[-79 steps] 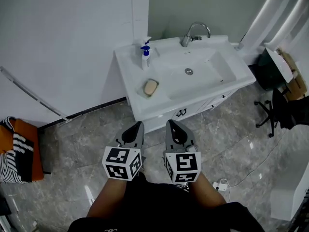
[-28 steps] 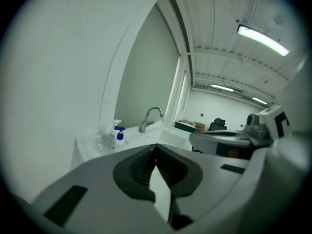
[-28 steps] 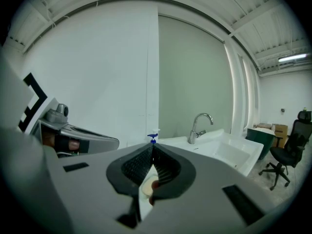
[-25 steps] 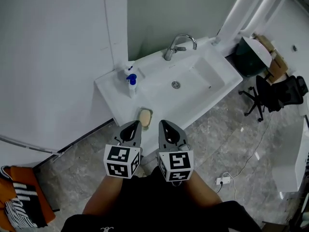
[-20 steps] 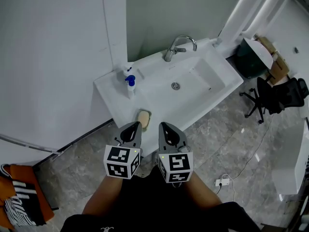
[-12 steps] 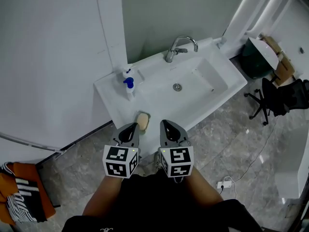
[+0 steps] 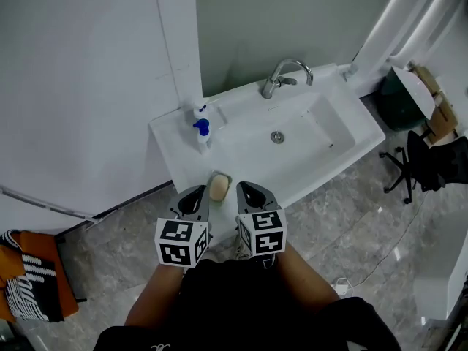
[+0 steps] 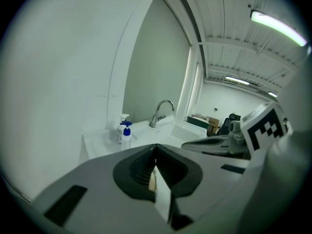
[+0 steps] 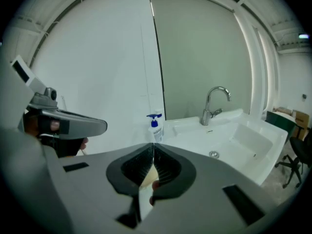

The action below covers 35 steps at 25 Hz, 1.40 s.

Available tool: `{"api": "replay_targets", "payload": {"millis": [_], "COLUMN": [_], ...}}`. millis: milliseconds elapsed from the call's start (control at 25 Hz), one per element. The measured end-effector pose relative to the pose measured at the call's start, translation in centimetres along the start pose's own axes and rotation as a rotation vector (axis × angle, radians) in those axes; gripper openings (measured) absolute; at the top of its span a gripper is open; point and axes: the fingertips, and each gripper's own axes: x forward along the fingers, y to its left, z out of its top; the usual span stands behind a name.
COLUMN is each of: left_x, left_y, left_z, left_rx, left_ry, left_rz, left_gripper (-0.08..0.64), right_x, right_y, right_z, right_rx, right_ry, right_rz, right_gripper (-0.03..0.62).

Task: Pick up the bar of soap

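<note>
A beige bar of soap [image 7: 218, 187] lies in a small dish at the front left corner of the white sink counter [image 7: 175, 141]. My left gripper [image 7: 200, 191] hovers just left of it, and my right gripper [image 7: 242, 188] just right of it; both are shut and empty, with their tips over the counter's front edge. In the left gripper view the jaws of my left gripper [image 8: 155, 146] meet, and a sliver of soap [image 8: 151, 181] shows through the gap below them. The right gripper [image 9: 153, 145] looks the same, with a beige patch of soap [image 9: 147, 178] behind its jaws.
A soap dispenser with a blue pump [image 7: 202, 131] stands at the counter's back left. The faucet [image 7: 281, 75] and basin [image 7: 292, 130] lie to the right. An office chair [image 7: 431, 168] stands on the floor at right and an orange bag [image 7: 36, 291] at lower left.
Both grippers have come closer to the counter's front edge, the right one sinking more. The soap now sits between their tips. Both have stayed shut.
</note>
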Motion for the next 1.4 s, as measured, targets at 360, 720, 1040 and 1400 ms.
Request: {"api": "replay_targets", "payload": {"millis": [360,720,1040,1400], "left_x": [-0.6,-0.9,-0.6,-1.2], "left_y": [2.1,3.8,4.8,6.3], "left_z": [-0.4,-1.8,-3.3,-3.7], "left_rx": [-0.051,-0.099,-0.152,-0.183], "left_ry": [-0.020,-0.002,0.015,-0.006], "left_rz": [0.065,0.089,0.073,0.053], "left_gripper": [0.008,0.008,0.008,0.008], "right_x": [4.9,9.3,11.9,13.0], "right_y": [2.2,2.9,2.4,2.8], "right_z": [-4.6,-7.4,-10.0,-11.4], "right_rx": [-0.040,-0.061,-0.085,-0.153], "right_ry": [0.217,0.358,0.528,0.610], "right_rz": [0.143,0.173,0.135,0.095], "right_gripper": [0.101,0.197,0.215,0.250]}}
